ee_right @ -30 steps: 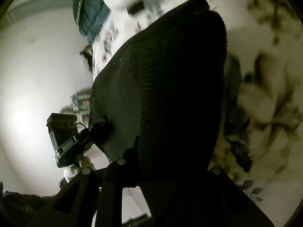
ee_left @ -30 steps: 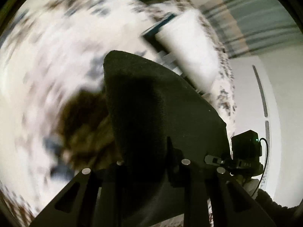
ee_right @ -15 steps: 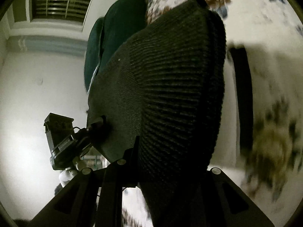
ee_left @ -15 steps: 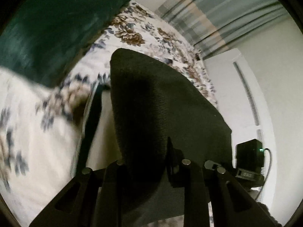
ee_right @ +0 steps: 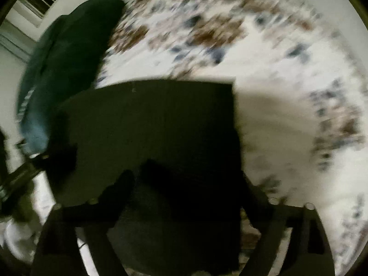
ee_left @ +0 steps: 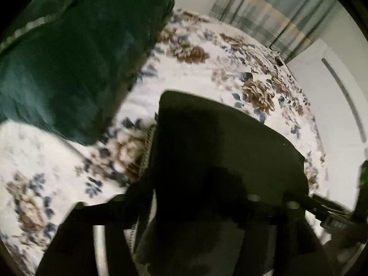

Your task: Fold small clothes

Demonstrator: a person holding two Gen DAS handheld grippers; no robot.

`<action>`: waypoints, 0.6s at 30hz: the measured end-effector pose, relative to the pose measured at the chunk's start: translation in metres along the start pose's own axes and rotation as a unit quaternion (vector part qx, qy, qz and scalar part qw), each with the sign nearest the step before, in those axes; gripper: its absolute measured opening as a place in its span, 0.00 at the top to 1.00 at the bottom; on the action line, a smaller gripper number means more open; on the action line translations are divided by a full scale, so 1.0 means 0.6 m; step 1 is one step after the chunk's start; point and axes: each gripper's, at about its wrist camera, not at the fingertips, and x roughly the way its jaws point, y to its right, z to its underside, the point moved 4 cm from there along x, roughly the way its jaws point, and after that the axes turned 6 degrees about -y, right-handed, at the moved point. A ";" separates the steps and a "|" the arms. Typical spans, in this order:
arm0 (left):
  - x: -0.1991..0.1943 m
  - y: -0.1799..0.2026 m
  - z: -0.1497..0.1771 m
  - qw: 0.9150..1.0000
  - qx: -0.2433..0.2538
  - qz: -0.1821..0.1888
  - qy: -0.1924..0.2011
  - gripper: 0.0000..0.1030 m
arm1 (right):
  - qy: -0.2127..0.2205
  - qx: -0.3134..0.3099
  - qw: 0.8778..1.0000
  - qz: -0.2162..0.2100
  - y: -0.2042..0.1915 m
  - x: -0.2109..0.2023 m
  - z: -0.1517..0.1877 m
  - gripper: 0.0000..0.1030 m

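A black knit garment point(ee_left: 218, 151) fills the lower middle of the left wrist view and hangs from my left gripper point(ee_left: 207, 207), which is shut on its edge. The same black cloth point(ee_right: 149, 126) fills the middle of the right wrist view, and my right gripper point(ee_right: 184, 202) is shut on it too. The cloth is held up above a floral bedsheet point(ee_left: 207, 53). The fingertips of both grippers are hidden behind the cloth. The right wrist view is blurred by motion.
A dark green pillow point(ee_left: 69, 57) lies on the bed at upper left and also shows in the right wrist view point(ee_right: 69, 57). Striped curtains point(ee_left: 276, 11) and a white wall point(ee_left: 333, 92) stand behind the bed. The floral sheet point(ee_right: 287, 69) spreads right.
Both grippers have swung with the black cloth still in them. The views have tilted down toward the bed, and the cloth now hangs lower and wider in both.
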 end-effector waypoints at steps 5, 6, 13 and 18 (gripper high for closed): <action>-0.056 0.038 0.032 0.998 0.029 -0.053 0.033 0.00 | 0.047 -0.010 0.993 0.106 0.000 -0.080 0.081 0.00; -0.066 0.046 0.039 0.997 0.033 -0.060 0.035 0.00 | 0.054 -0.007 0.992 0.114 0.000 -0.092 0.095 0.00; -0.186 0.103 0.109 0.993 0.049 -0.089 0.060 0.00 | 0.094 0.011 0.988 0.124 -0.007 -0.245 0.188 0.00; -0.294 0.137 0.162 0.991 0.050 -0.094 0.082 0.00 | 0.138 0.007 0.981 0.136 -0.011 -0.384 0.263 0.00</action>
